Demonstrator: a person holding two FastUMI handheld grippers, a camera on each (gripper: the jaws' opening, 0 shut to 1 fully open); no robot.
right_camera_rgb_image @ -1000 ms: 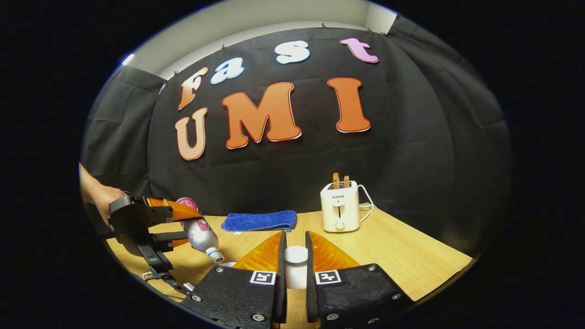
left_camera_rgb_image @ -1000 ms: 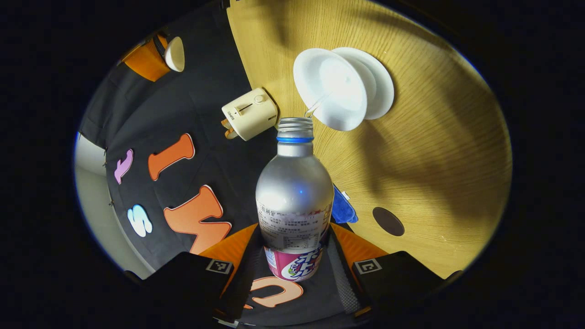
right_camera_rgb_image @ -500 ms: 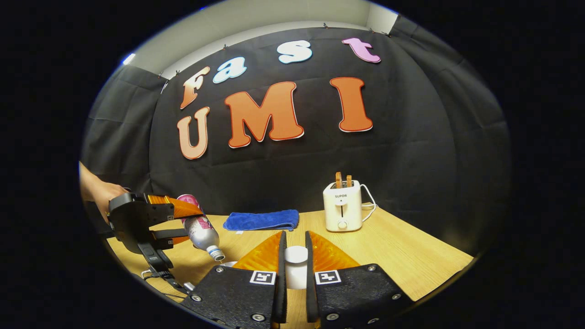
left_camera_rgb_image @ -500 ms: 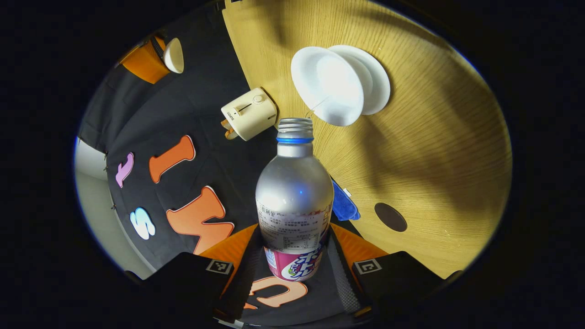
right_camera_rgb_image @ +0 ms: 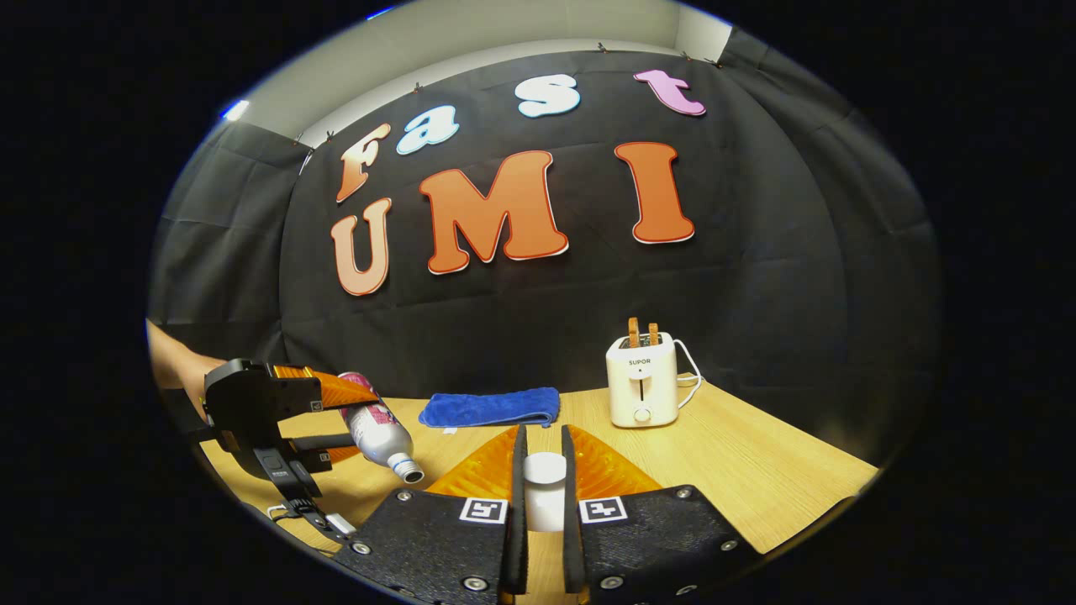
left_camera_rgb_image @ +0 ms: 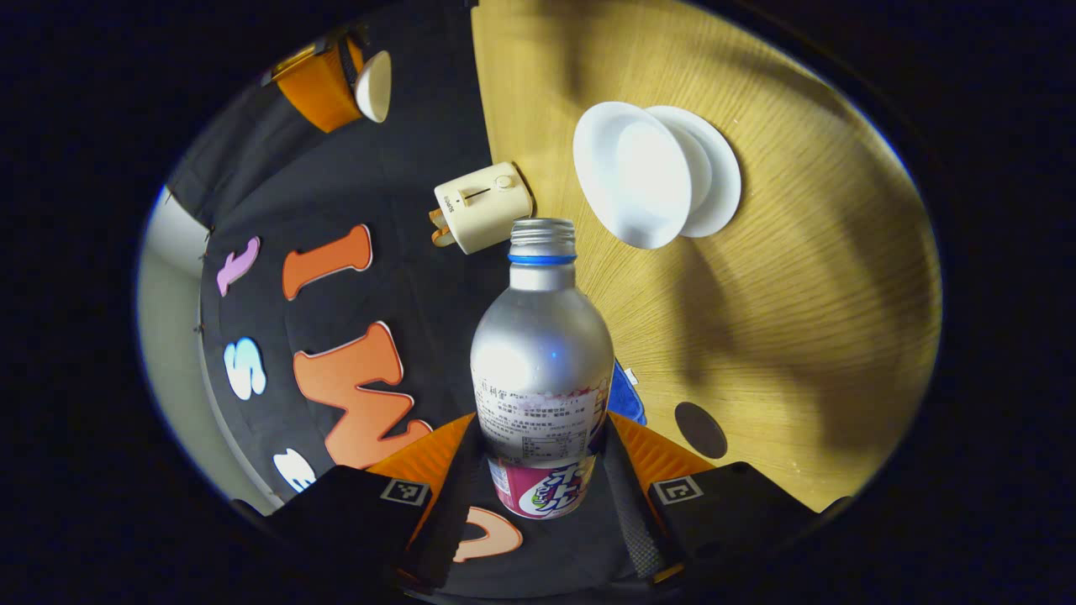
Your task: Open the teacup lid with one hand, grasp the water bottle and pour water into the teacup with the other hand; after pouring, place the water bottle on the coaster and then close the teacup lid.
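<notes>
In the left gripper view my left gripper (left_camera_rgb_image: pixel 542 433) is shut on the lower body of a silver water bottle (left_camera_rgb_image: pixel 540 353) with a pink label and no cap. The bottle lies tilted, its mouth pointing toward the table. Beyond the mouth stands the white teacup (left_camera_rgb_image: pixel 635 172), uncovered, on its white saucer (left_camera_rgb_image: pixel 719 168). A dark round coaster (left_camera_rgb_image: pixel 700 429) lies on the wood nearer to me. In the right gripper view my right gripper (right_camera_rgb_image: pixel 543 434) is shut on the knob of the white lid (right_camera_rgb_image: pixel 545 491), held above the table. The left gripper (right_camera_rgb_image: pixel 282 412) and the tilted bottle (right_camera_rgb_image: pixel 378 430) show at the far left.
A cream toaster (right_camera_rgb_image: pixel 643 382) with two slices in it stands at the back of the wooden table (right_camera_rgb_image: pixel 756 470). A folded blue cloth (right_camera_rgb_image: pixel 492 407) lies by the wall. A hand (right_camera_rgb_image: pixel 172 361) holds the left gripper. A cable (right_camera_rgb_image: pixel 290 508) trails at the table's front left.
The thin stream of water from the bottle's mouth into the teacup has stopped. The bottle has tipped back to a flatter angle and drawn away from the cup. The lid stays held.
</notes>
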